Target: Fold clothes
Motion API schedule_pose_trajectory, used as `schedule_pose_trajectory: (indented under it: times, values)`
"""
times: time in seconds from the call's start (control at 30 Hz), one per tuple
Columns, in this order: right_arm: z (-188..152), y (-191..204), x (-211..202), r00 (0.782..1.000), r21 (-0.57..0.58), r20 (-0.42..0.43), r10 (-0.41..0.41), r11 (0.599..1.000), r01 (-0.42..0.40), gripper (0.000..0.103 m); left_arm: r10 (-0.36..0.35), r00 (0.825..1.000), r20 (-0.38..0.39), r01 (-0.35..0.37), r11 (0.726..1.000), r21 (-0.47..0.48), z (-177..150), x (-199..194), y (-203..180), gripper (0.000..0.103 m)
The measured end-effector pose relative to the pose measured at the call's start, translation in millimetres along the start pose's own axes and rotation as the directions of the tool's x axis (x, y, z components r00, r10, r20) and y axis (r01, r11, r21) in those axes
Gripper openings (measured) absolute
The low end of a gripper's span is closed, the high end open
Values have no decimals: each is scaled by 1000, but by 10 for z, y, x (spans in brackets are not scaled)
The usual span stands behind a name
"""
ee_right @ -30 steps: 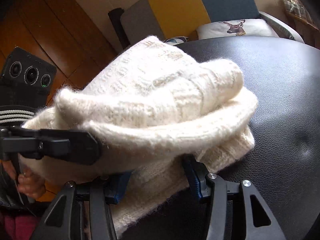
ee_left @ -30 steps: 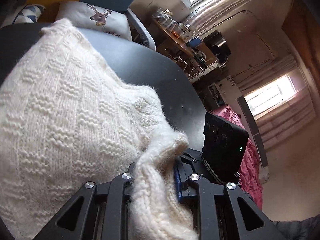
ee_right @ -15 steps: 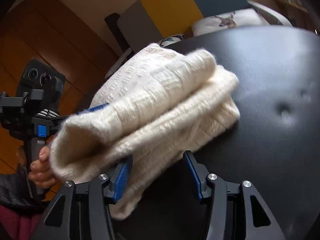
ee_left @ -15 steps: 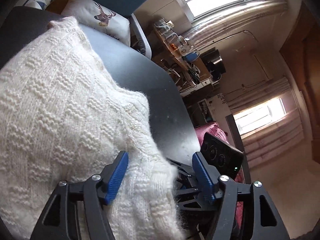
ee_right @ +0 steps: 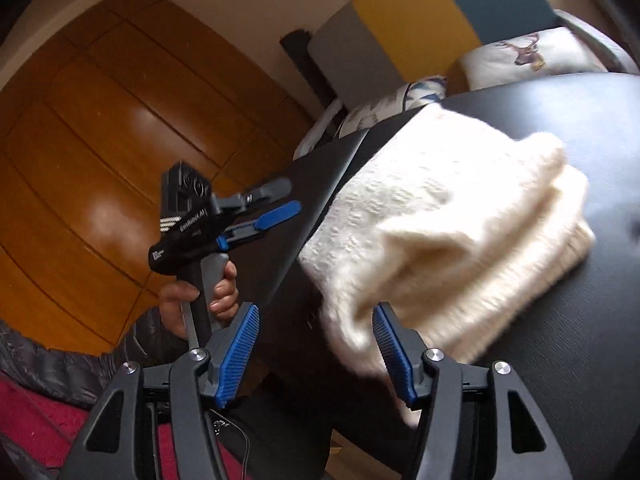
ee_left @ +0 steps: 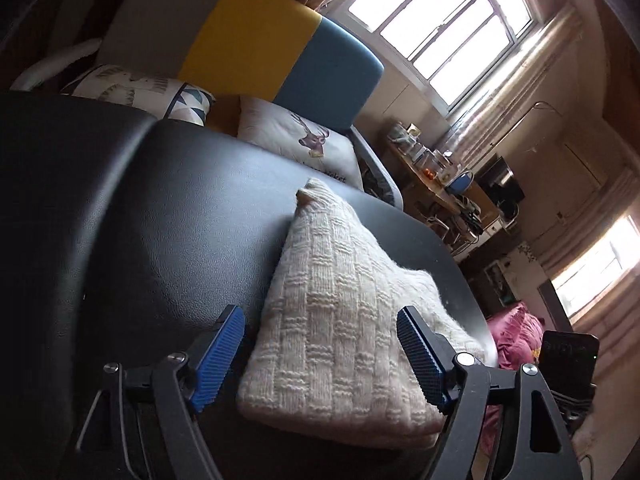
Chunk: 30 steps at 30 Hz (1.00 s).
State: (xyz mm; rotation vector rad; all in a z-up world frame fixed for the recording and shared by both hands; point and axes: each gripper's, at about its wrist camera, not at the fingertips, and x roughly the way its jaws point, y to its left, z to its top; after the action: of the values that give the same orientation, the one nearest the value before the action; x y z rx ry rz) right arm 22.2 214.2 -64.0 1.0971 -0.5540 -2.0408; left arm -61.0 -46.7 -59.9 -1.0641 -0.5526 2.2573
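Folded cream knitted sweater (ee_left: 344,320) lies on black leather table (ee_left: 160,220), near edge; my left gripper (ee_left: 320,360) opening wide, my right gripper (ee_right: 316,356) opening, neither gripping, letting fold settle

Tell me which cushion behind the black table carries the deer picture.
The white cushion below the sofa's blue back panel has it; the other cushion, further left, shows triangles and leaf prints instead.

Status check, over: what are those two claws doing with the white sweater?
Left claw and right claw opening, gripping nothing. Sweater folded on black table. Nothing in the way.
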Motion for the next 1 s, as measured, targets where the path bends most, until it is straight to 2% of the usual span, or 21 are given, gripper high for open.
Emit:
schedule_pose_trajectory:
  times: [0.1, 0.13, 0.2, 0.23, 0.33, 0.43, 0.5, 0.6, 0.7, 0.73, 0.87, 0.93, 1.0]
  values:
    - [-113, -73, 304, 990, 58, -131, 55, 997, -48, 63, -52, 999, 7, 51, 998, 48, 35, 141, -82, 79]
    - [-195, -124, 399, 981, 76, -186, 60, 996, -47, 63, -51, 998, -19, 53, 995, 80, 18, 252, -133, 79]
    - [-392, -212, 443, 974, 69, -227, 23, 998, -8, 55, -43, 995, -86, 54, 989, 135, -61, 496, -224, 79]
    - [-472, -260, 395, 978, 82, -206, 35, 996, -19, 54, -34, 992, -123, 54, 986, 160, -122, 622, -265, 80]
    - [-618, -425, 154, 991, 190, -102, 83, 980, -63, 54, 29, 990, -139, 17, 949, 313, -371, 732, -375, 84]
    - [-670, -482, -113, 997, 265, -40, 63, 963, -50, 57, 12, 987, -159, 44, 937, 345, -490, 713, -422, 84]
    - [-639, -490, -331, 1000, 280, 19, 19, 960, -23, 60, 25, 987, -158, 34, 932, 361, -489, 689, -475, 84]
    - [-557, -495, -672, 988, 296, 149, -45, 955, -1, 60, 16, 993, -121, 31, 925, 378, -438, 601, -575, 84]
    - [-420, -646, -807, 959, 362, 277, -59, 931, -47, 60, -3, 997, -73, 33, 910, 413, -381, 512, -711, 84]
    - [-365, -726, -790, 953, 397, 296, -70, 916, -56, 60, -19, 998, -66, 46, 900, 434, -377, 496, -779, 84]
    - [-169, -1066, -513, 953, 520, 284, -104, 852, -63, 60, -59, 993, -100, 103, 848, 520, -471, 554, -1078, 84]
    - [-86, -1205, -459, 954, 547, 281, -101, 834, -73, 60, -73, 989, -131, 134, 819, 558, -560, 615, -1208, 84]
    - [-3, -1224, -370, 958, 532, 265, -105, 845, -54, 60, -94, 981, -168, 176, 794, 581, -661, 677, -1299, 84]
